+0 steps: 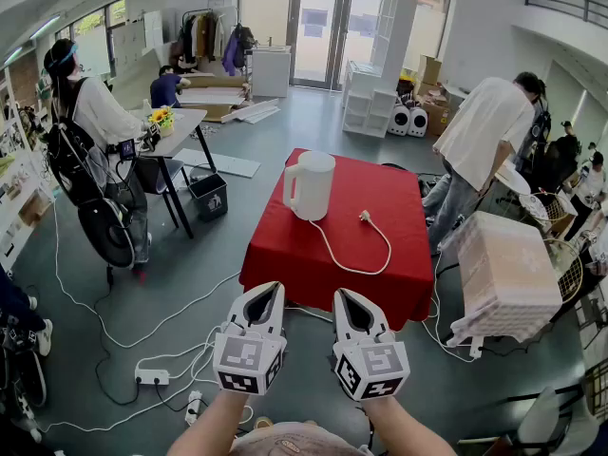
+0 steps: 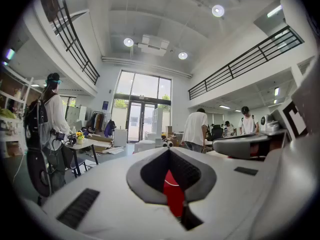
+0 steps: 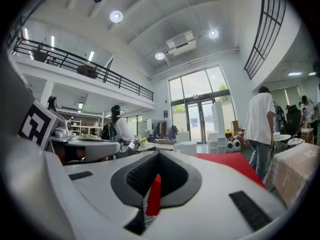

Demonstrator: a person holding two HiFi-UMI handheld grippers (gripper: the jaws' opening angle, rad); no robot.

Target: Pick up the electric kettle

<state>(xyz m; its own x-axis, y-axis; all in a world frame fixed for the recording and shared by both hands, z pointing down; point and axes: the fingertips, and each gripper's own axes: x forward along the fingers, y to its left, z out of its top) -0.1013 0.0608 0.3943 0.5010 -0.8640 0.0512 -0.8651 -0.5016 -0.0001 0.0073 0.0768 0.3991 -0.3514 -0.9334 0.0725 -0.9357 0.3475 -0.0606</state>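
A white electric kettle (image 1: 310,185) stands upright on the far left part of a table with a red cloth (image 1: 285,255). Its handle faces left. A white cord with a plug (image 1: 364,217) loops across the cloth to the kettle's right. Both grippers hang side by side over the floor, short of the table's near edge and well apart from the kettle. The left gripper (image 1: 269,290) is shut with nothing in it, and so is the right gripper (image 1: 343,295). The right gripper view shows the kettle (image 3: 186,148) ahead, above the shut jaw tips (image 3: 159,154).
Left of the table, a person with a backpack (image 1: 90,122) stands by a small desk (image 1: 180,131) and a bin (image 1: 209,196). A person in a white shirt (image 1: 480,131) stands at the right. A wrapped white stack (image 1: 503,274) sits near right. Cables and a power strip (image 1: 152,376) lie on the floor.
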